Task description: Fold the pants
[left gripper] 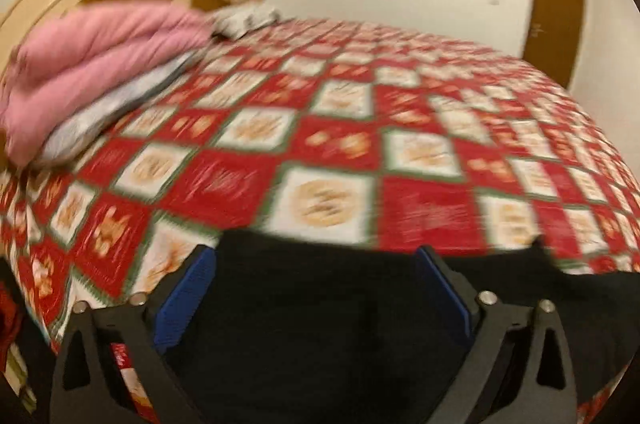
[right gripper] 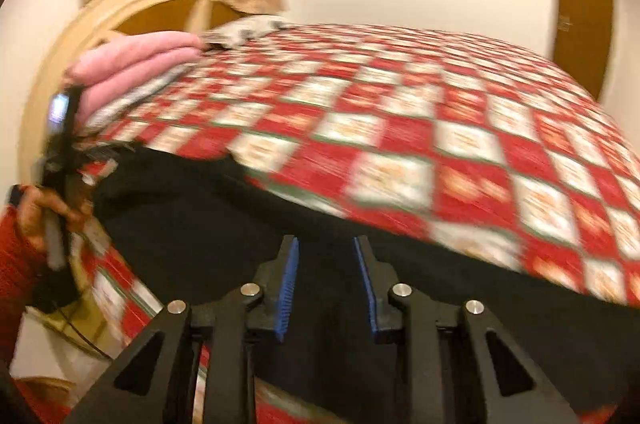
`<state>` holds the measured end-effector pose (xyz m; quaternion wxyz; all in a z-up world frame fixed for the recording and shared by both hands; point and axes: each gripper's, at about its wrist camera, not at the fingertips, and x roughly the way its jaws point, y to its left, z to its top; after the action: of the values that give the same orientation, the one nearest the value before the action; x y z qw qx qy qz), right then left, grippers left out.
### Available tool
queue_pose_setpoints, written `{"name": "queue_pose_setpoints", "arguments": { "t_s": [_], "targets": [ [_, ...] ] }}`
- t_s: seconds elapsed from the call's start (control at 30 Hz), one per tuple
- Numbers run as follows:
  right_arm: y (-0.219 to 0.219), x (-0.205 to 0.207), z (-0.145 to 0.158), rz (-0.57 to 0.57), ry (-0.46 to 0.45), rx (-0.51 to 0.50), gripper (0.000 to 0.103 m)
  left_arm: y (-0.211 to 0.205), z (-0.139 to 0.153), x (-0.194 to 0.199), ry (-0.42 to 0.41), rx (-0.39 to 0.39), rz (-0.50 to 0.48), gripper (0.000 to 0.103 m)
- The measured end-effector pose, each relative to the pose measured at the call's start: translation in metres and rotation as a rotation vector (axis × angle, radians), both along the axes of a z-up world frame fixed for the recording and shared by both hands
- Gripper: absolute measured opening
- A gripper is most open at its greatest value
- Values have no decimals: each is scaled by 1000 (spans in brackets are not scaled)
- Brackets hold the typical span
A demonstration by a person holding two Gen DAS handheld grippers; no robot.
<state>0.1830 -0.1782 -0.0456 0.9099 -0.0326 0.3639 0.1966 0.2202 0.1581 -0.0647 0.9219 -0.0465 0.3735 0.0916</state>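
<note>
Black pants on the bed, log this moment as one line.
black pants near bed edge | left gripper open over them | right gripper open over them | nothing gripped | frames blurred

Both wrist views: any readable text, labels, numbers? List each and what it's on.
No text can be read in either view; both are motion-blurred.
Door: a small mark at mid-height, too blurred to read.
Left tongs: a red scrap with white marks by the left arm, illegible.
Checked bedspread: motifs in the squares, no legible lettering.
Black pants: no visible label.
</note>
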Motion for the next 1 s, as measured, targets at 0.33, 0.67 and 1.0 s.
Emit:
{"name": "queue_pose_setpoints", "arguments": {
  "t_s": [0.33, 0.67, 1.0],
  "targets": [
    [132, 74, -52, 162, 172, 29, 20, 5, -33, 23, 61, 109, 157, 98],
    [93, 59, -63, 125, 209, 146, 16, 35, -37, 44, 124, 2, 218, 103],
    [148, 74, -64, 117, 141, 40, 17, 21, -14, -35, 20, 113, 166, 103]
  ]
}}
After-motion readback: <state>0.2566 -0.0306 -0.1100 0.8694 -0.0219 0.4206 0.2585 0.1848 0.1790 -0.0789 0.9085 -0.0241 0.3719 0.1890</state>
